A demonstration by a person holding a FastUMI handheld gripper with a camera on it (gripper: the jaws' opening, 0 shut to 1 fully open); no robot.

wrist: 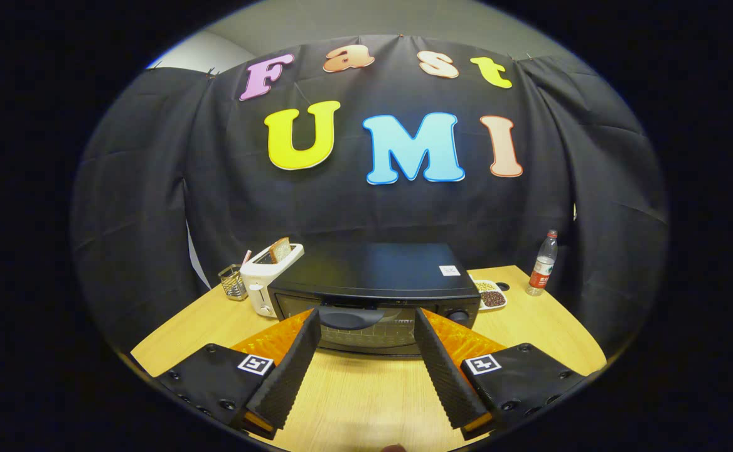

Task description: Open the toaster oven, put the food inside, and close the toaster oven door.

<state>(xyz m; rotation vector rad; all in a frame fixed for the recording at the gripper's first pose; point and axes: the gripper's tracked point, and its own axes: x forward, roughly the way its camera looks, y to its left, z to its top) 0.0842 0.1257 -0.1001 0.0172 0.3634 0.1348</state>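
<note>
Black toaster oven (373,276) door handle (351,318) sits beyond the wide-open, empty tongs (366,326).

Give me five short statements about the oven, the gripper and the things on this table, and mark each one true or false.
1. The toaster oven door is shut. True.
2. The gripper is clamped on the door handle. False: its fingers are spread open, with the handle just ahead, between the tips.
3. A slice of bread stands in the white toaster beside the oven. True.
4. The water bottle lies on its side on top of the oven. False: it stands upright on the table, to the oven's other side.
5. A small dish sits between the oven and the bottle. True.
</note>
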